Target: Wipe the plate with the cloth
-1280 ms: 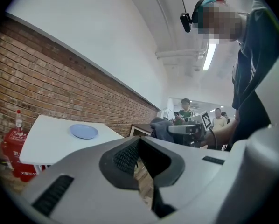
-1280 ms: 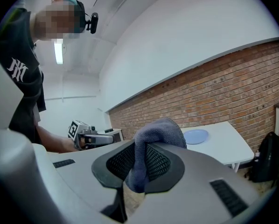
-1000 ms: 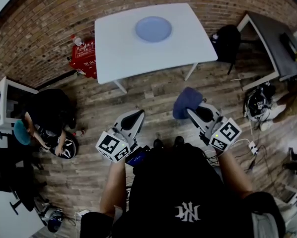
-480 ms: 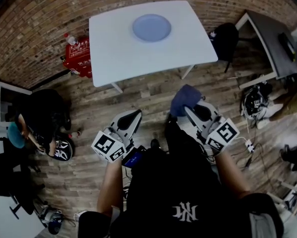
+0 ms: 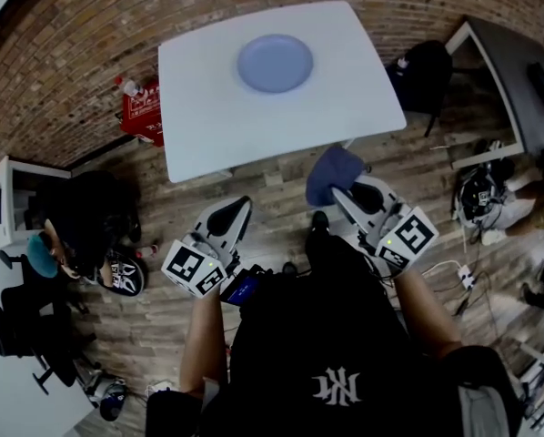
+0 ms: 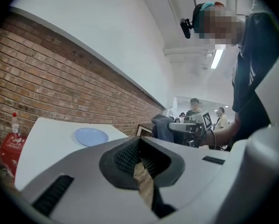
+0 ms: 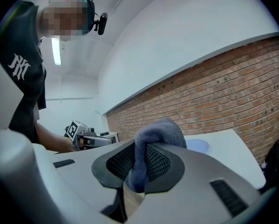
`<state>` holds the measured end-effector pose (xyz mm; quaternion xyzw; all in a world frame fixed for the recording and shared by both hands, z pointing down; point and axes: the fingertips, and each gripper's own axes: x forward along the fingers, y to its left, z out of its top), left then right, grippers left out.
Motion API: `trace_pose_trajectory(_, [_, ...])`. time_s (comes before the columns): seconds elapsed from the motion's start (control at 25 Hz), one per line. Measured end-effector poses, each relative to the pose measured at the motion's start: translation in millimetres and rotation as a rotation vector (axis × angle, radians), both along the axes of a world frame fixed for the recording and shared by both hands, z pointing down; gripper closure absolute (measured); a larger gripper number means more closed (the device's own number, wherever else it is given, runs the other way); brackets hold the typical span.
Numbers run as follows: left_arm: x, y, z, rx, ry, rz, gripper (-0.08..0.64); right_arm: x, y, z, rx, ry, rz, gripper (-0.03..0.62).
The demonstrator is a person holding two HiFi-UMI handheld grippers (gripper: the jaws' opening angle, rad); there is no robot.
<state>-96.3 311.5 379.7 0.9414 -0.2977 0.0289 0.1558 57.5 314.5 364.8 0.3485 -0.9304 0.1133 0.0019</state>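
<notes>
Head view showed the approach step — right gripper (image 5: pixel 349 195) clamped on the cloth (image 5: pixel 334 173), left gripper (image 5: pixel 238 212) closed and empty. Next, I judged, the cloth had to reach the plate (image 5: pixel 275 63).

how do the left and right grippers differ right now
The right gripper is clamped on a dark blue cloth bunched between its jaws, while the left gripper is shut on nothing. In the head view the right gripper sits a little nearer the white table than the left gripper does. Shared: both are white and point toward the table with the blue plate, and both are short of its edge.
</notes>
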Motion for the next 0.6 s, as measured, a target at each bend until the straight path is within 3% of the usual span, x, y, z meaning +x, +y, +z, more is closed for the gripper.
trace_pose_trajectory(0.6, [53,-95,-6,-0.044,-0.063,-0.132,0.56,58,-111,-6,-0.024,-0.119,-0.126,0.525])
